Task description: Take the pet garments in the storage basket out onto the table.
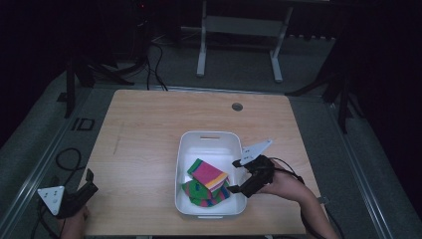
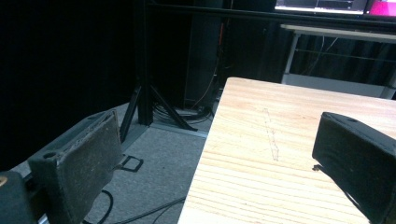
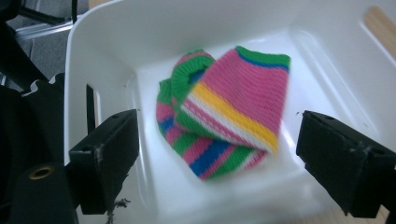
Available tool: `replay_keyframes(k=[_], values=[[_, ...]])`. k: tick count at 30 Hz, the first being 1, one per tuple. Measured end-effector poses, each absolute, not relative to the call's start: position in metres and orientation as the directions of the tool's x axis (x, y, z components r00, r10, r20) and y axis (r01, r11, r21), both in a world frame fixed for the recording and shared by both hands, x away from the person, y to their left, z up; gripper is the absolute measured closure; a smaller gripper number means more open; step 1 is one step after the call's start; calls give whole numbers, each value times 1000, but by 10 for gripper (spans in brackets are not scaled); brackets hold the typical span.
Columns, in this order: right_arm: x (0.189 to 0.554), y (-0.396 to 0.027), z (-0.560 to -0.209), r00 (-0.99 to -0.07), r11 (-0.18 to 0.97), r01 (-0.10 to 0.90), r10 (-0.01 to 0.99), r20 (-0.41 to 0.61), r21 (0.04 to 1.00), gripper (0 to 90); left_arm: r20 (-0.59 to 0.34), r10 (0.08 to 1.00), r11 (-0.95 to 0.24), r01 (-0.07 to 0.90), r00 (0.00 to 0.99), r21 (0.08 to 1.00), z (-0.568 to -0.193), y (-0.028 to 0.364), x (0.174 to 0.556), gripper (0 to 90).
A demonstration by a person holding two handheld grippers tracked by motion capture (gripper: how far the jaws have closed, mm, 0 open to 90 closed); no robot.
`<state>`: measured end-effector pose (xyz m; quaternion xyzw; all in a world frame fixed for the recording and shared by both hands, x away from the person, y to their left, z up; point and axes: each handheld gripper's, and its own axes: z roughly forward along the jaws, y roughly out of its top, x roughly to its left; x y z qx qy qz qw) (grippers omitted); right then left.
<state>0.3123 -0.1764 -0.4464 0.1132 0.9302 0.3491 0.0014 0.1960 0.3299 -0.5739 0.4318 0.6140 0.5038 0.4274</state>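
Striped knitted socks (image 3: pixel 224 116) lie in the white plastic bin (image 1: pixel 185 149); the right hand-held gripper (image 1: pixel 239 177), held wide, is best lowered squarely astride the top sock before closing.

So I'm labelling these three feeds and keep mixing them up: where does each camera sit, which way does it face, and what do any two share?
High view: above the person's side, looking forward and down on the wooden table; both hands and grippers enter at the bottom.
Left gripper view: on the left gripper, facing the table's left edge and the floor; own open jaws.
Right gripper view: on the right gripper, looking down into the white bin; own open jaws.
Shared: high and right gripper views both show the striped socks.
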Motion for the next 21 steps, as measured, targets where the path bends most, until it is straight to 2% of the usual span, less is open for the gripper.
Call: replay_keyframes(k=[7,15,21], values=[[313,-137,-454,-982,759,184,161,94,624,140,-93,961,122,98,-260,988,-574,330,196,18],[316,-97,-463,-993,802,122,102,67,584,149,-97,962,126,99,-257,987,-574,331,196,19],[323,-76,-477,-992,840,126,104,70,528,150,-98,962,126,99,-253,987,-574,331,196,18]])
